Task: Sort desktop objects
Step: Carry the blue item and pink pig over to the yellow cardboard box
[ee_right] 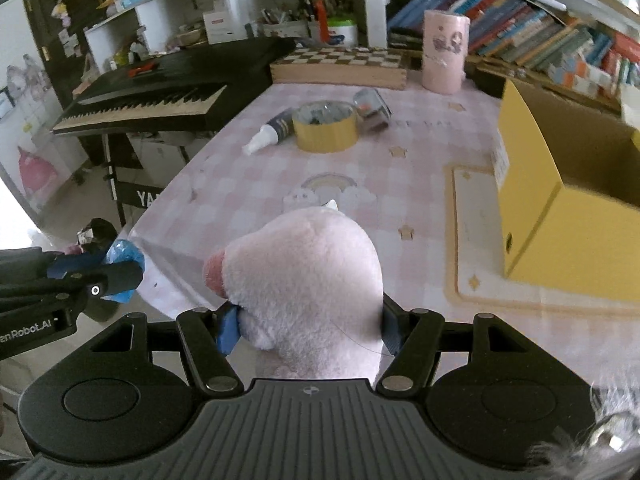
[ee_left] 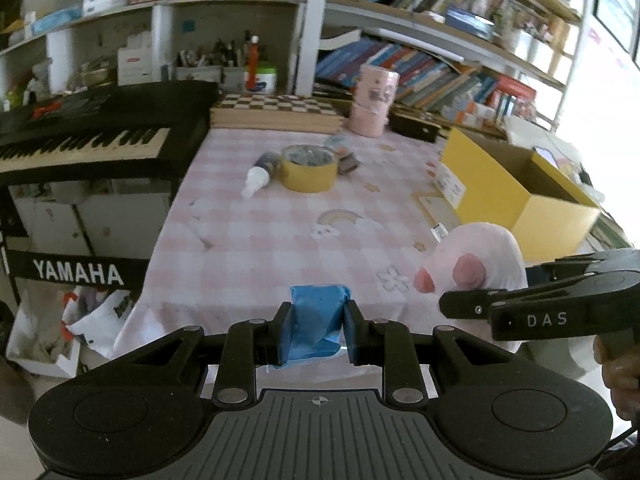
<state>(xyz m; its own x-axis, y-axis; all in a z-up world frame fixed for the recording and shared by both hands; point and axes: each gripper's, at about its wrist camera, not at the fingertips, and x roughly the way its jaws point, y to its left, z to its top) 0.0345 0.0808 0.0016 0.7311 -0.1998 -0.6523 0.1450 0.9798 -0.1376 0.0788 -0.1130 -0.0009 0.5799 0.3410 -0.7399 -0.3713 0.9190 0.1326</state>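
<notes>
You have both pickups in hand: your left gripper (ee_left: 316, 332) has its jaws clamped on a blue packet (ee_left: 318, 320), your right gripper (ee_right: 308, 330) on the pink plush toy (ee_right: 308, 280). Both hang over the counter (ee_right: 400, 140) edge, neither yet in the yellow box (ee_right: 560, 240). Tape roll (ee_right: 325, 126) and glue bottle (ee_right: 272, 130) remain unsorted.

Left gripper (ee_left: 317, 322) clamped on a blue packet (ee_left: 318, 312) above the pink checked tablecloth (ee_left: 248, 236).
At three o'clock the right gripper (ee_left: 464, 300) holds a pink plush toy (ee_left: 480, 256); a yellow tape roll (ee_left: 308, 168) lies at twelve o'clock, an open yellow box (ee_left: 516, 188) at two.
</notes>
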